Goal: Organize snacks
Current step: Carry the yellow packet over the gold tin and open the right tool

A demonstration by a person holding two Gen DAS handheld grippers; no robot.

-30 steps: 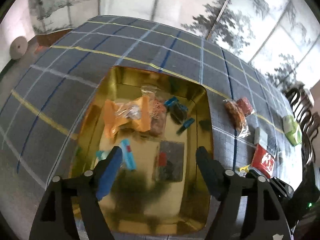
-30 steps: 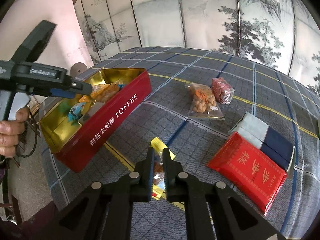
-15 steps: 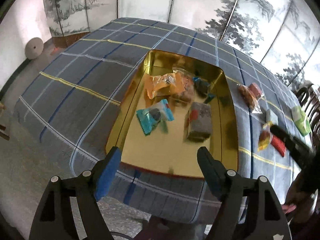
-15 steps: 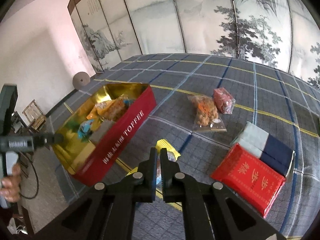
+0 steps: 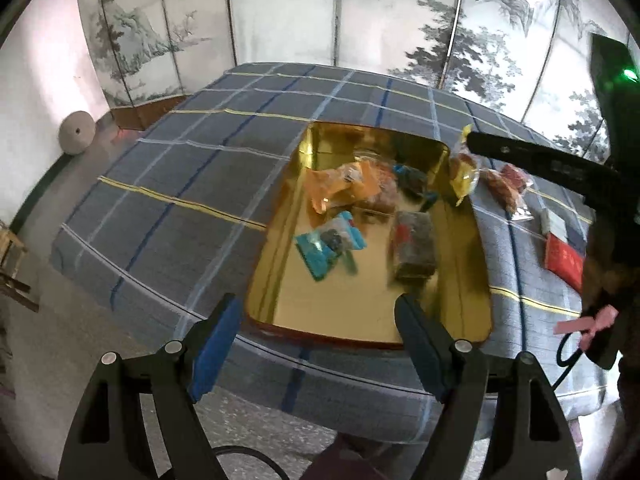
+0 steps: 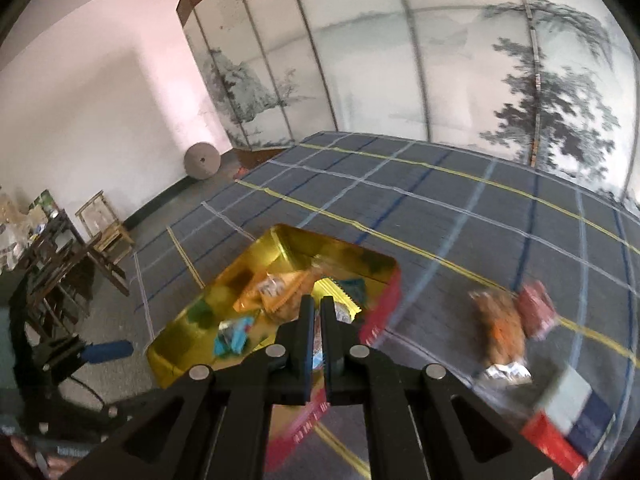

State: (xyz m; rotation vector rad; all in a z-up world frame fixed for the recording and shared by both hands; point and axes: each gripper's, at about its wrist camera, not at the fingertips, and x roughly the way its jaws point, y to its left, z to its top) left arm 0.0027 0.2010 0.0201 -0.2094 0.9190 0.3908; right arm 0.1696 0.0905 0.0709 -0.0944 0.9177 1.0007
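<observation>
Bench: covered with a grey-blue plaid cloth crossed by yellow and blue lines.
Tin: open, red outside and gold inside, standing near the bench edge; its red side wall shows in the right wrist view.
Tin contents: an orange packet at the far end, a brown wrapped block on the right side, a teal packet near the middle, and a few small dark and blue pieces by the far right corner.
Outside the tin: a flat red box touching a white-and-navy box, and beyond them a clear bag of orange snacks just beside a small red packet.
Left gripper: fingers spread wide with nothing between them, hovering off the near end of the tin.
Right gripper: fingers clenched on a yellow-edged snack packet, which hangs in the air above the tin's far right corner.
</observation>
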